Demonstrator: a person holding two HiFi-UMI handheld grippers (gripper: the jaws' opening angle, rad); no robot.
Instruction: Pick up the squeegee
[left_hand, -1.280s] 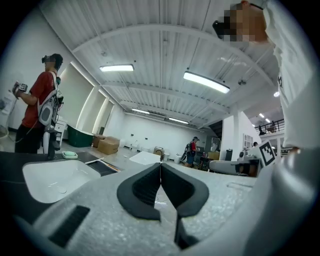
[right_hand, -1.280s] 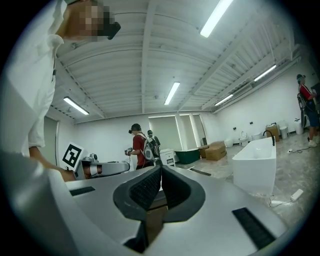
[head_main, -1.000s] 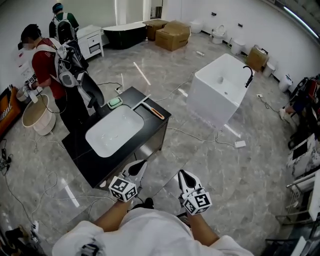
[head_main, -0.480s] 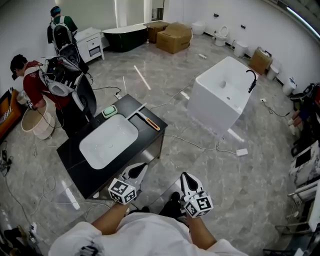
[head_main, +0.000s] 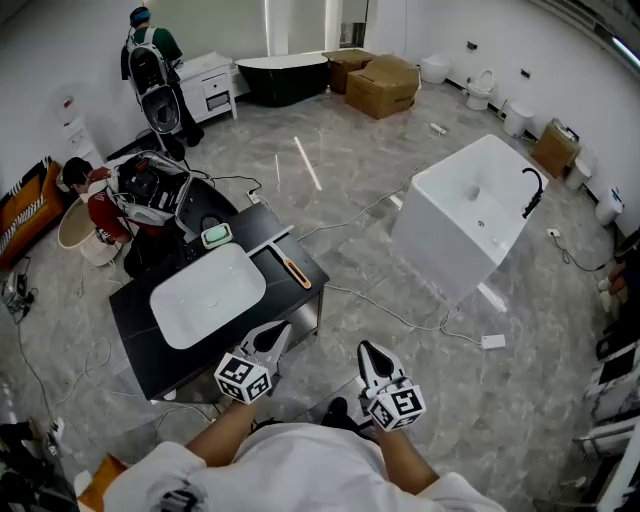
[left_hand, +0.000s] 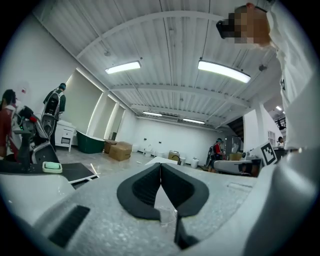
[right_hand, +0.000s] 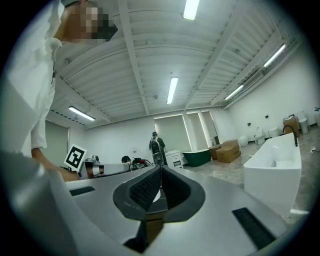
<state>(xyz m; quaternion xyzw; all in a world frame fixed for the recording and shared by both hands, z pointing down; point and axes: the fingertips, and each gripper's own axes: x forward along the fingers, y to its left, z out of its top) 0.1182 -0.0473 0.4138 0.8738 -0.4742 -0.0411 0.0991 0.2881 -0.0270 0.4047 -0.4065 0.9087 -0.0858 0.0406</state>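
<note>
The squeegee (head_main: 296, 272) has an orange handle and a pale blade. It lies on the right end of the black vanity top (head_main: 135, 330), beside the white basin (head_main: 207, 296). My left gripper (head_main: 276, 330) hovers just off the vanity's near corner, a short way below the squeegee in the head view, its jaws shut with nothing between them. My right gripper (head_main: 366, 349) hangs over the floor to the right, also shut and empty. In the left gripper view the left gripper (left_hand: 160, 165) points past the vanity top (left_hand: 75, 172). The right gripper (right_hand: 161, 169) faces the open room.
A green soap dish (head_main: 216, 236) sits at the vanity's back edge. A person in red (head_main: 100, 205) crouches by a bucket (head_main: 75, 225) behind it; another person (head_main: 152, 60) stands further back. A white freestanding tub (head_main: 475, 215) is to the right, and cables (head_main: 400, 318) cross the floor.
I have walked closer to the vanity, and both grippers came along, still shut. The person in red has bent down behind the vanity.
</note>
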